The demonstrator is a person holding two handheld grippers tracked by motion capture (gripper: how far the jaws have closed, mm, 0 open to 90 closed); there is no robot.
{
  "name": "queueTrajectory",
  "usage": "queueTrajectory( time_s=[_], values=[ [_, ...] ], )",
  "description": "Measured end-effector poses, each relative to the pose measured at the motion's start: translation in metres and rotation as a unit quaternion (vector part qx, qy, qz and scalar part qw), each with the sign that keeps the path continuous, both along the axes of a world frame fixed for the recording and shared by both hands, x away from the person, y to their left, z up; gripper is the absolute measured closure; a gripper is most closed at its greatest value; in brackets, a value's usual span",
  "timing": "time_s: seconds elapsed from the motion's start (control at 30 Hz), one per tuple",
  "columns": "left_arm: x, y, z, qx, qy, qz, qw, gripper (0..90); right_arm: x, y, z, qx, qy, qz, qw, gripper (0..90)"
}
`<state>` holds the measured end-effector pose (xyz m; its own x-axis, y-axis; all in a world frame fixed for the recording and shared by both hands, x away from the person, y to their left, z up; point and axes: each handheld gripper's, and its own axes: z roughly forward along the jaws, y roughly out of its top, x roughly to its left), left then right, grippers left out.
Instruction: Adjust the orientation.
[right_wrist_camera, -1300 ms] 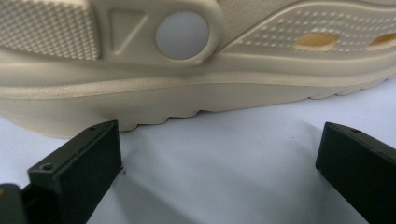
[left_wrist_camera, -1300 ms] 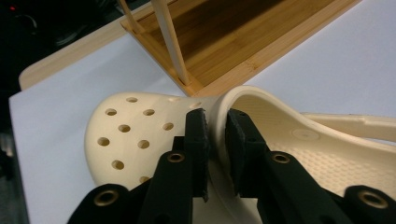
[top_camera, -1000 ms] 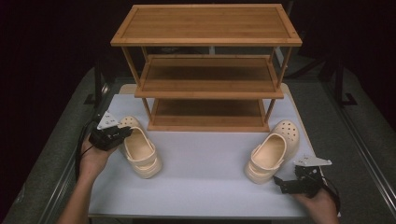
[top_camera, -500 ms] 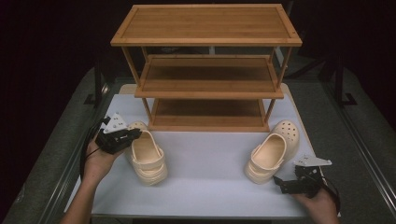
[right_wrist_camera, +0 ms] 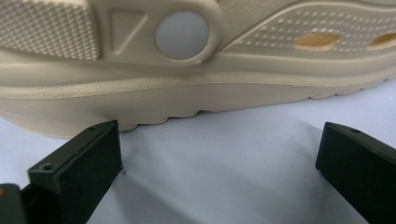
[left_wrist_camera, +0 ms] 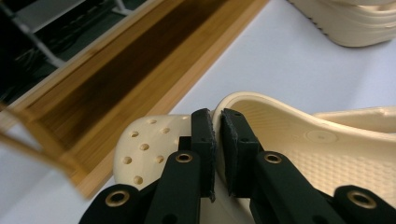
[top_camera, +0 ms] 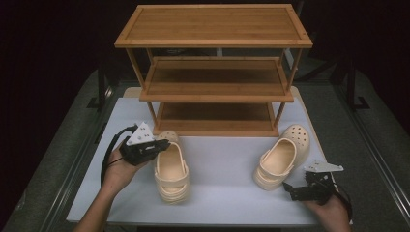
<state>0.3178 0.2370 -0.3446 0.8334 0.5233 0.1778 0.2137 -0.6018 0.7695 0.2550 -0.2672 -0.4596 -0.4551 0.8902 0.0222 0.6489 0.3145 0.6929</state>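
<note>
A three-tier bamboo shoe rack (top_camera: 215, 72) stands at the far side of a white table (top_camera: 222, 193), with dark grey floor and black surroundings around it. Two cream foam clogs lie on the tabletop in front of the rack's lowest shelf, well apart from each other.

On the person's left, the left gripper (top_camera: 162, 145) is clamped on the left clog (top_camera: 170, 169): the left gripper view shows its two black pads pinching the thin upper rim of the shoe's opening (left_wrist_camera: 280, 135), one pad outside by the perforated toe and one inside the footbed, with only the rim's wall between them. That clog lies near the rack's front left leg, toe toward the rack, heel toward the person. The left hand (top_camera: 118, 166) comes in from the bottom edge, and the grey three-cornered plate sits on top of the gripper.

On the right, the right gripper (top_camera: 290, 188) rests low over the table in the right hand (top_camera: 329, 208), jaws standing wide apart and holding nothing. In the right gripper view the side of the right clog (right_wrist_camera: 196, 93) and its strap rivet lie just beyond the two pads, apart from them; bare white table shows between the jaws. This right clog (top_camera: 282, 157) lies angled, toe toward the rack's right leg.
</note>
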Motion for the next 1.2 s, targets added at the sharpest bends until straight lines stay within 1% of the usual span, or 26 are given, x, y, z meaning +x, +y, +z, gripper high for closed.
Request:
queueTrajectory(
  time_s=[0.2, 0.33, 0.4, 0.53, 0.57, 0.67, 0.8, 0.87, 1.0, 1.13, 1.2],
  values=[
    [0.002, -0.023, -0.006, 0.009, 0.002, -0.030, 0.9995, 83.6, 0.000, 0.000, 0.000, 0.000, 0.000, 0.000, 1.0000, 0.0],
    [0.004, -0.037, -0.009, 0.008, 0.004, -0.045, 0.9989, 83.6, 0.000, 0.000, 0.000, 0.000, 0.000, 0.000, 1.0000, 0.0],
    [0.005, -0.044, -0.009, 0.013, 0.001, -0.053, 0.9985, 83.5, 0.000, 0.000, 0.000, 0.000, 0.000, 0.000, 1.0000, 0.0],
    [0.006, -0.055, -0.010, 0.011, 0.004, -0.066, 0.9977, 83.6, 0.000, 0.000, 0.000, 0.000, 0.000, 0.000, 1.0000, 0.0],
    [0.006, -0.058, -0.010, 0.014, 0.002, -0.069, 0.9975, 83.5, 0.000, 0.000, 0.000, 0.000, 0.000, 0.000, 1.0000, 0.0],
    [0.005, -0.064, -0.012, 0.013, 0.000, -0.076, 0.9970, 83.5, 0.000, 0.000, 0.000, 0.000, 0.000, 0.000, 1.0000, 0.0],
    [0.005, -0.066, -0.015, 0.013, 0.002, -0.086, 0.9962, 83.3, 0.000, 0.000, 0.000, 0.000, 0.000, 0.000, 1.0000, 0.0],
    [0.004, -0.064, -0.016, 0.011, 0.006, -0.086, 0.9962, 83.2, 0.000, 0.000, 0.000, 0.000, 0.000, 0.000, 1.0000, 0.0],
    [0.004, -0.060, -0.018, 0.010, 0.019, -0.095, 0.9952, 82.9, 0.000, 0.000, 0.000, 0.000, 0.000, 0.000, 1.0000, 0.0],
    [0.002, -0.055, -0.021, 0.013, 0.024, -0.114, 0.9931, 82.2, 0.000, 0.000, 0.000, 0.000, -0.001, 0.000, 1.0000, 0.0],
    [0.001, -0.052, -0.022, 0.008, 0.024, -0.112, 0.9934, 81.8, 0.000, 0.000, 0.000, 0.000, -0.001, 0.000, 1.0000, 0.0]
  ],
)
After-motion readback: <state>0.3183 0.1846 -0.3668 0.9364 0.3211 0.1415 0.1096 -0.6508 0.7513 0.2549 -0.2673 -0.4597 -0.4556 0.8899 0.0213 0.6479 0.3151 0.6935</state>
